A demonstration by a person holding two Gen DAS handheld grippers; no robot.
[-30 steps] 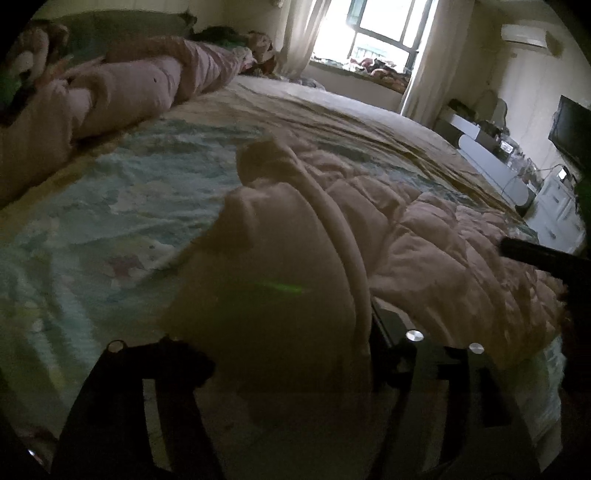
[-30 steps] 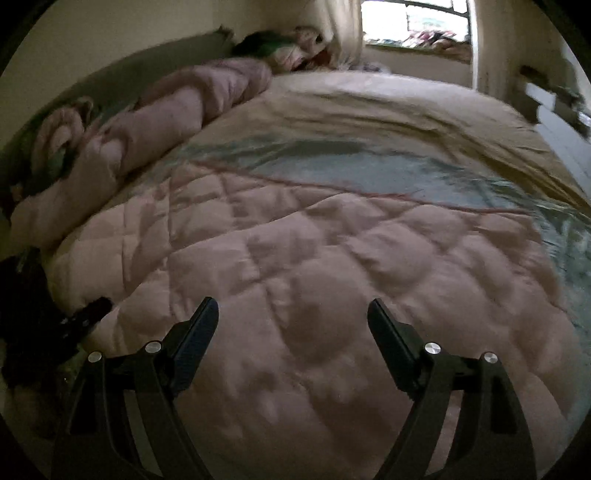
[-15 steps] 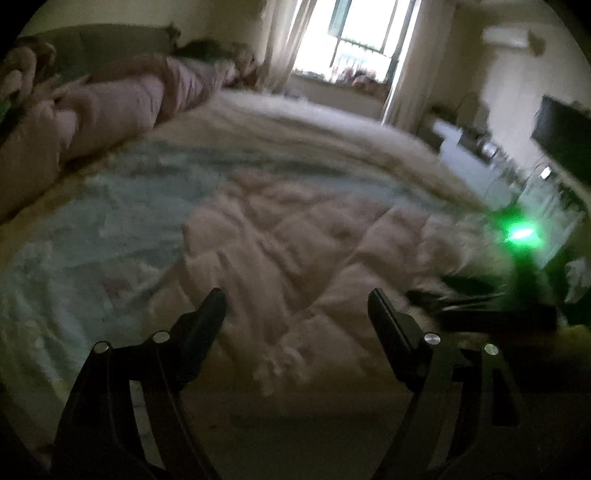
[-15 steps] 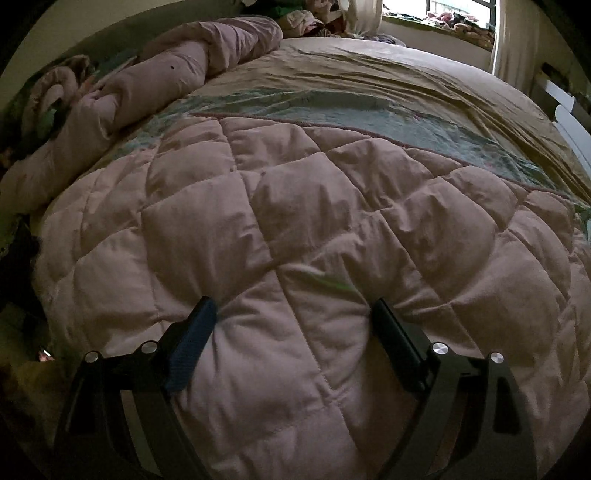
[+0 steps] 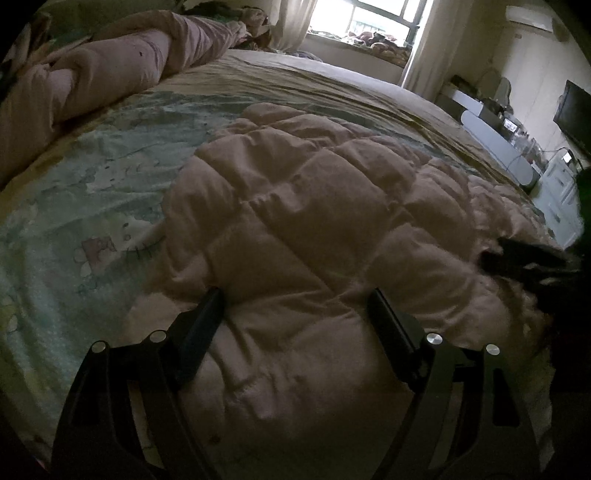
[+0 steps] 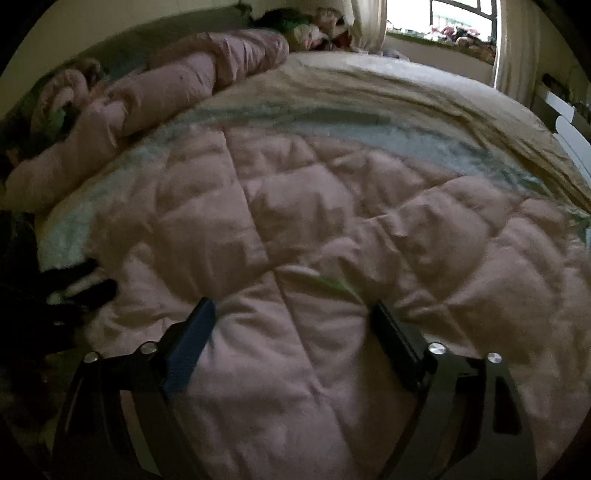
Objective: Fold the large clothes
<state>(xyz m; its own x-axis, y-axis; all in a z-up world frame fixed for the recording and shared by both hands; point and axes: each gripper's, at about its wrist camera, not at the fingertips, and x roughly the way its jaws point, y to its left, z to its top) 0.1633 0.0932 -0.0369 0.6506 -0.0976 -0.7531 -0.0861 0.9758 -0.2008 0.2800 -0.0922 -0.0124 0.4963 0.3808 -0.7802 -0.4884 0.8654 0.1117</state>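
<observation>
A pale pink quilted down garment (image 5: 303, 206) lies spread on the bed; it also fills the right wrist view (image 6: 332, 229). My left gripper (image 5: 295, 299) is open, its fingers pressed down on the garment's near edge with padding bulging between them. My right gripper (image 6: 291, 310) is open and low over the garment's near edge. The right gripper's dark tips show at the right of the left wrist view (image 5: 524, 258), and the left gripper's tips show at the left of the right wrist view (image 6: 81, 284).
The bed has a light green printed sheet (image 5: 85, 192) and a beige cover (image 6: 406, 92) beyond. A rolled pink duvet (image 5: 110, 70) lies along the headboard side. A window (image 5: 369, 22), white cabinets (image 5: 495, 140) and a TV (image 5: 576, 110) stand at the far right.
The left gripper let go of the lifted garment fold, opened, and now rests on the flattened garment. The right gripper stayed open and shifted slightly over the garment.
</observation>
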